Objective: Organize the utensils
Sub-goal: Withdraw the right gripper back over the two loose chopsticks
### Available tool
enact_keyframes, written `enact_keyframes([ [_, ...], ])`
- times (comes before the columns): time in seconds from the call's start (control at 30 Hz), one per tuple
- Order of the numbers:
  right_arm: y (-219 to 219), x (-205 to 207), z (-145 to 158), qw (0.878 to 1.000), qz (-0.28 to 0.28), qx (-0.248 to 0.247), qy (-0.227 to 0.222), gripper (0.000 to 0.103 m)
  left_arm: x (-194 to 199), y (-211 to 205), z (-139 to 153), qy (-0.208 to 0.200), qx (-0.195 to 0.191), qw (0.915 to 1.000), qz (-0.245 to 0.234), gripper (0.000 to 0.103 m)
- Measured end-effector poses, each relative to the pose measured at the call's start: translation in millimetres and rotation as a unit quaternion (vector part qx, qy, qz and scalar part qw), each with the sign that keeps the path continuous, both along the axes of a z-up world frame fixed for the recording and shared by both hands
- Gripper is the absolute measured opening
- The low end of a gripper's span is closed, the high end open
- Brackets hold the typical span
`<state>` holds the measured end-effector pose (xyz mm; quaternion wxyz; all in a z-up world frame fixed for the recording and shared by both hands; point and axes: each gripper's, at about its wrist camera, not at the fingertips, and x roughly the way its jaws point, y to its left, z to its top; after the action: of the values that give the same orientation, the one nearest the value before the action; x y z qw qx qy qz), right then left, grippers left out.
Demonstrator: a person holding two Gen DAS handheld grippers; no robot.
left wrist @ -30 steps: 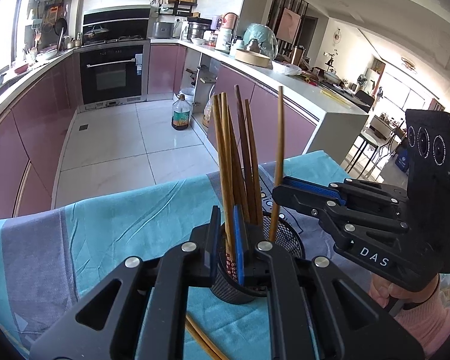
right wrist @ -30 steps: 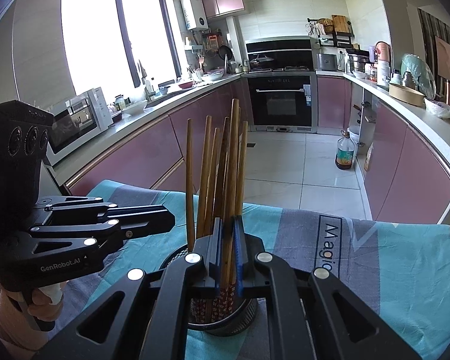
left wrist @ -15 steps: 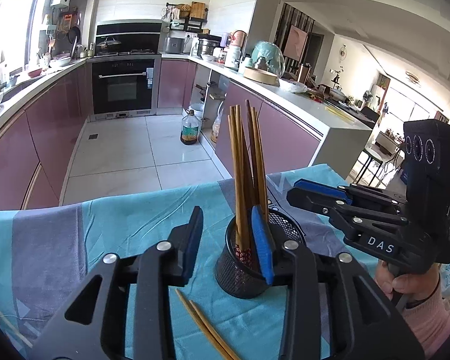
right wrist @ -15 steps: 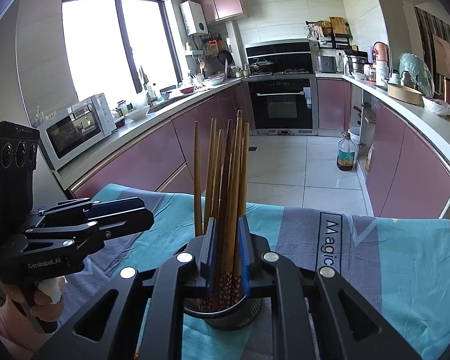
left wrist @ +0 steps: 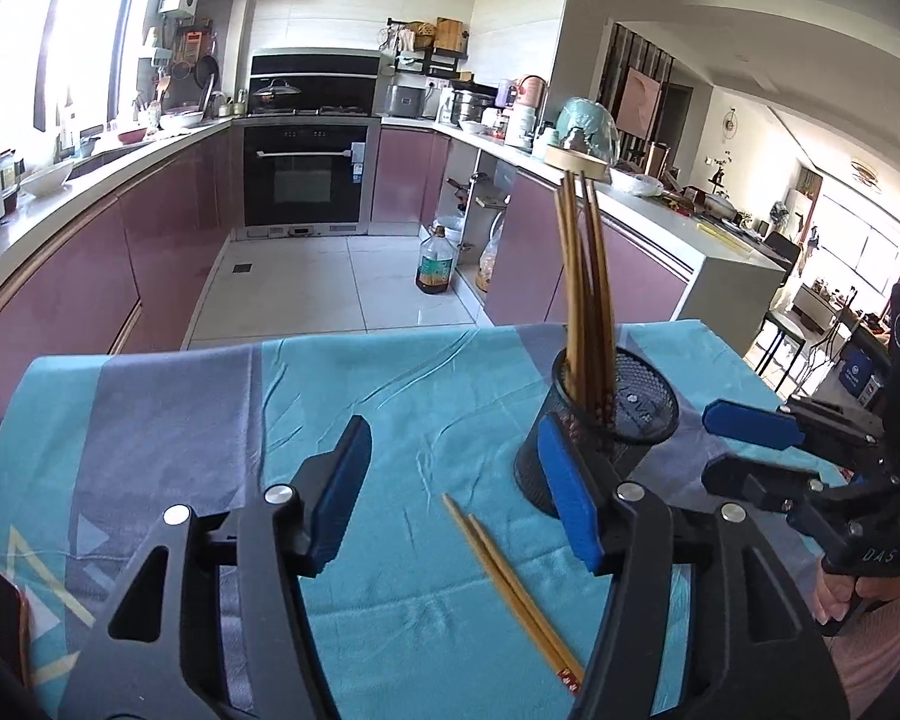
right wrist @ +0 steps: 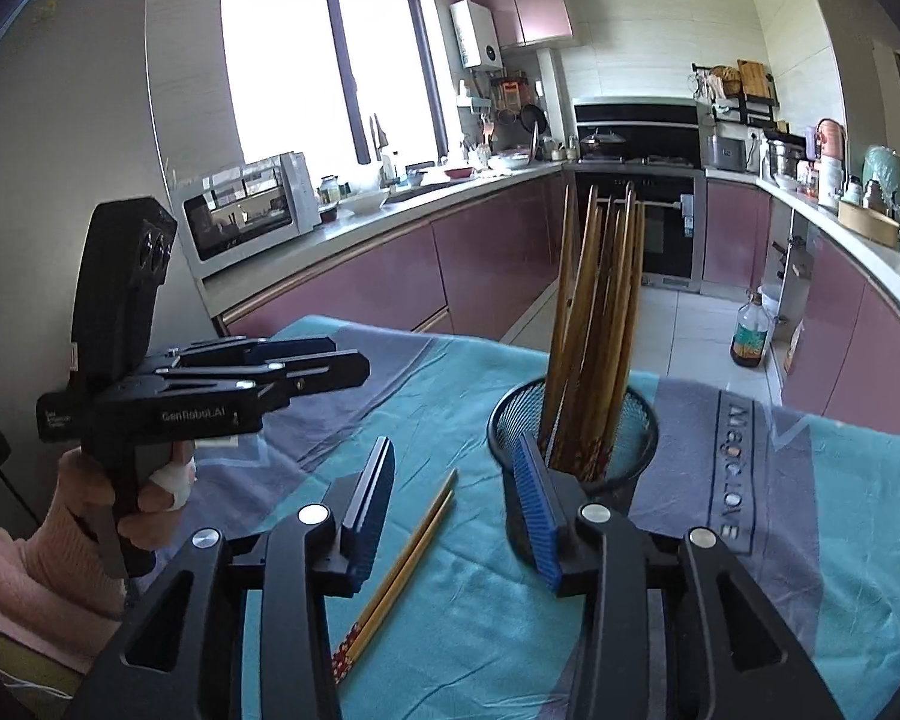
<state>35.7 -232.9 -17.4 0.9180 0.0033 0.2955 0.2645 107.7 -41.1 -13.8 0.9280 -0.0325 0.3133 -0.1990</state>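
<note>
Black left gripper [left wrist: 453, 492] and right gripper [right wrist: 456, 504] tilt downward beside the mesh cup [right wrist: 573, 432], jaws opening, empty (wooden chopsticks [right wrist: 600, 324] upright inside).

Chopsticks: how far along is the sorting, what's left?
Done: a bunch of chopsticks stands upright in the mesh holder.
In hand: nothing. The left gripper and the right gripper are both opening with no utensil between their pads.
Left: one loose pair of chopsticks lies flat on the teal cloth beside the holder, not yet picked up.
</note>
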Motion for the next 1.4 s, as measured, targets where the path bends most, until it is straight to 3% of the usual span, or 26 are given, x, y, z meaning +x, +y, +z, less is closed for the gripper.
enact_keyframes([
  [0.23, 24, 2, -59, 0.995, 0.002, -0.026, 0.091, 0.039, -11, 19, -44, 0.048, 0.005, 0.9988, 0.009, 0.060],
  [0.43, 40, 0, -78, 0.992, 0.009, -0.043, 0.118, 0.039, -19, 17, -68, 0.071, 0.017, 0.9973, 0.009, 0.062],
  [0.97, 55, -3, -86, 0.989, 0.003, -0.084, 0.123, 0.039, -29, 3, -85, 0.090, 0.032, 0.9954, 0.004, 0.064],
  [1.4, 54, 1, -89, 0.988, -0.011, -0.088, 0.129, 0.038, -32, -16, -94, 0.093, 0.055, 0.9939, -0.024, 0.064],
])
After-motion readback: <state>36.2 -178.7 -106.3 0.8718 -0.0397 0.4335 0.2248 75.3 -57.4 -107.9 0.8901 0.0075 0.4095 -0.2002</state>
